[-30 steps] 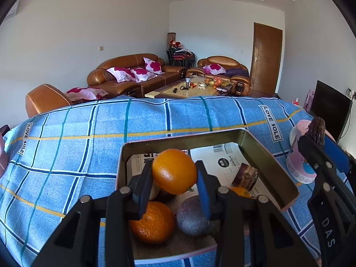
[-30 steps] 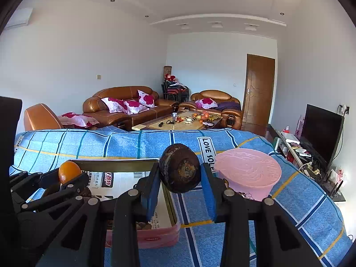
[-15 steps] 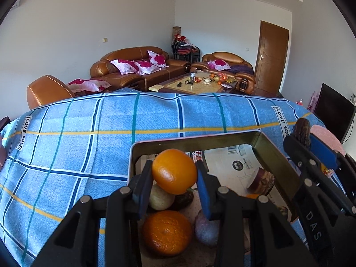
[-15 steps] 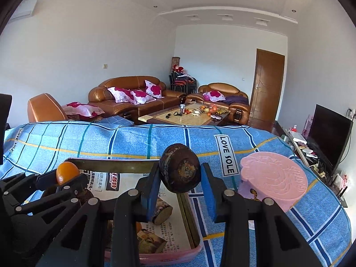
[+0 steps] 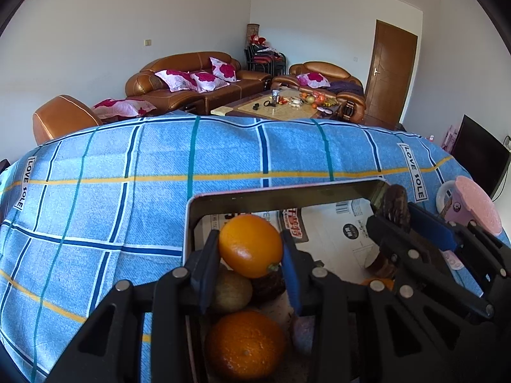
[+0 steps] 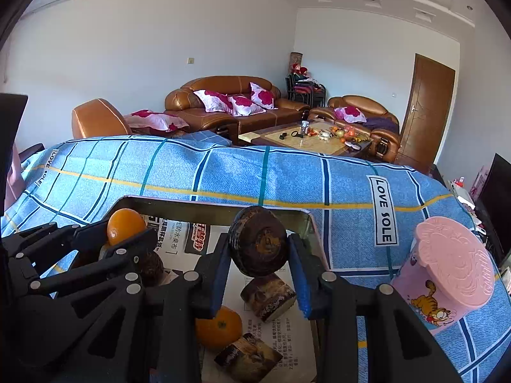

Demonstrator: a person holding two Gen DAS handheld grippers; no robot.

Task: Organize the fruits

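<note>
My left gripper [image 5: 250,257] is shut on an orange [image 5: 250,245] and holds it above the left part of a newspaper-lined tray [image 5: 271,195]. Below it lie another orange [image 5: 245,344], a greenish-brown fruit [image 5: 231,290] and a dark fruit [image 5: 268,285]. My right gripper [image 6: 259,257] is shut on a dark brown round fruit [image 6: 258,245] above the tray's right part [image 6: 207,206]. Under it lie a brown cut piece [image 6: 268,292], an orange [image 6: 218,327] and another brown piece [image 6: 247,359]. Each gripper shows in the other's view.
The tray rests on a blue plaid cloth [image 5: 127,172] marked LOVE SOLE. A pink lidded cup [image 6: 447,274] stands just right of the tray. Behind are brown sofas [image 6: 230,102], a coffee table [image 6: 306,137], a door and a TV [image 5: 479,153].
Both grippers have shifted left over the tray, each still holding its fruit. The pink cup has slid toward the right edge of both views.
</note>
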